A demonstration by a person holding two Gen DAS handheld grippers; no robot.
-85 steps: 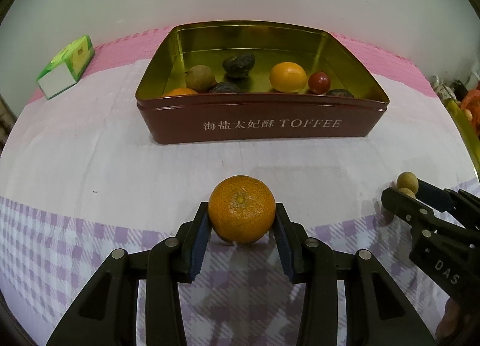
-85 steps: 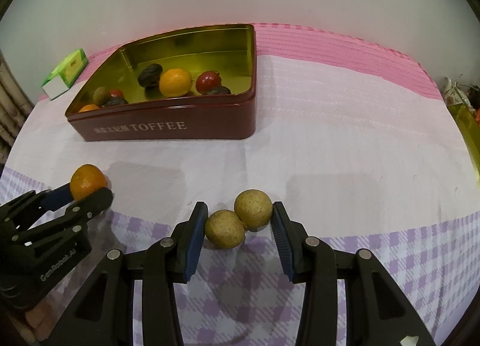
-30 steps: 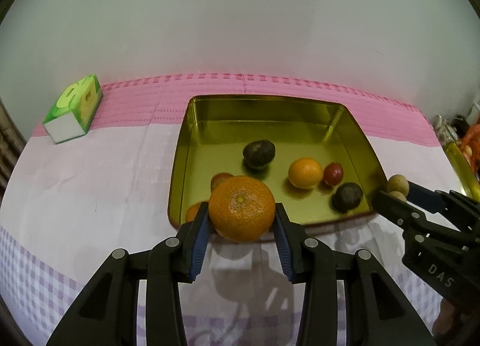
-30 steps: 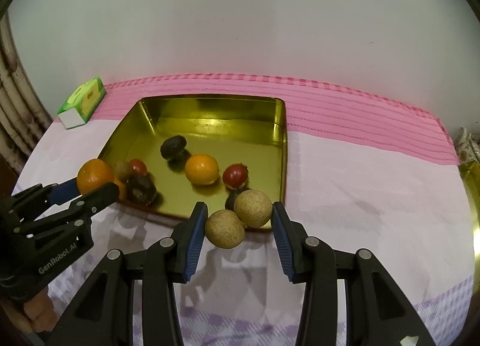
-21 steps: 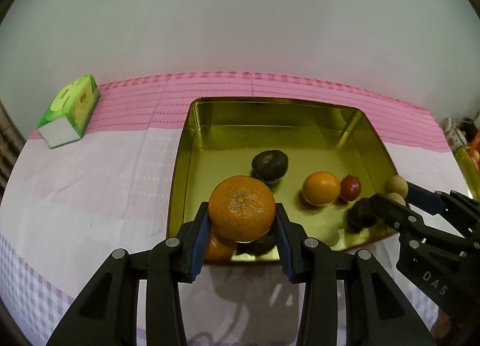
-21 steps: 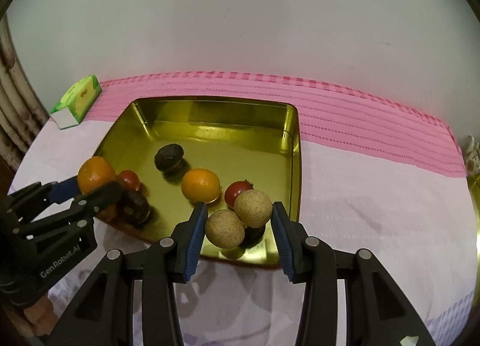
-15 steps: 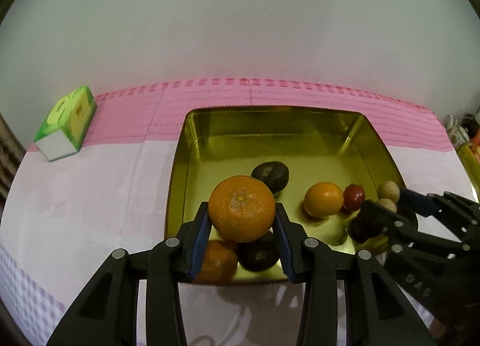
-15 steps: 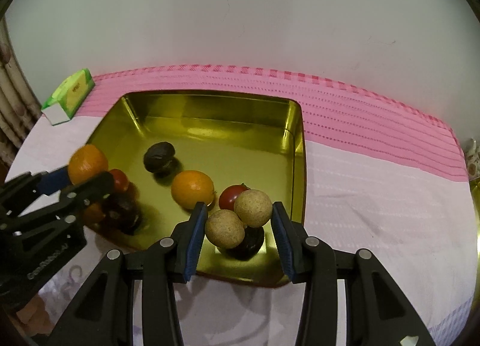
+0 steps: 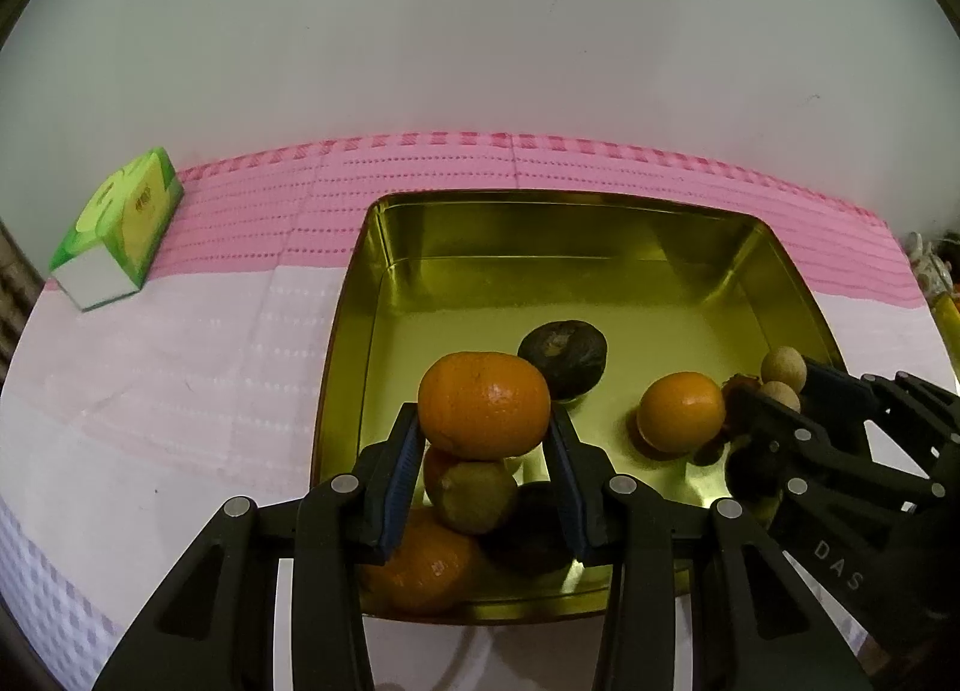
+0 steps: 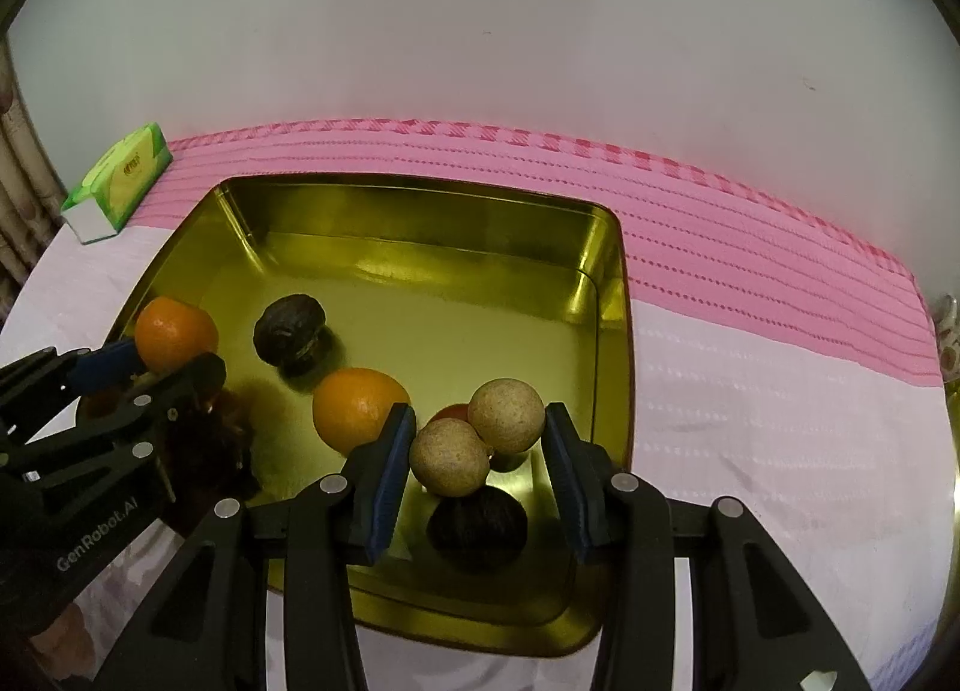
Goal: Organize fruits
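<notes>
My left gripper (image 9: 485, 439) is shut on an orange mandarin (image 9: 483, 404) and holds it over the near left part of the gold tin (image 9: 558, 223). My right gripper (image 10: 477, 451) is shut on two tan longans (image 10: 474, 439) and holds them over the tin's (image 10: 600, 283) near right part. Inside the tin lie a dark wrinkled fruit (image 9: 563, 356), an orange (image 9: 681, 410), a yellow-green fruit (image 9: 474, 496), another orange (image 9: 426, 565), a red fruit (image 10: 451, 412) and dark fruits (image 10: 477, 526). The left gripper with its mandarin (image 10: 174, 333) shows in the right wrist view.
A green tissue box (image 9: 117, 226) lies at the far left on the pink and white cloth (image 9: 180, 343). A white wall stands close behind the tin. Some items sit at the far right edge (image 9: 930, 265).
Both grippers have carried their fruit up from the cloth and forward over the tin. In the last half second they moved further in and lower, and the mandarin turned in the jaws.
</notes>
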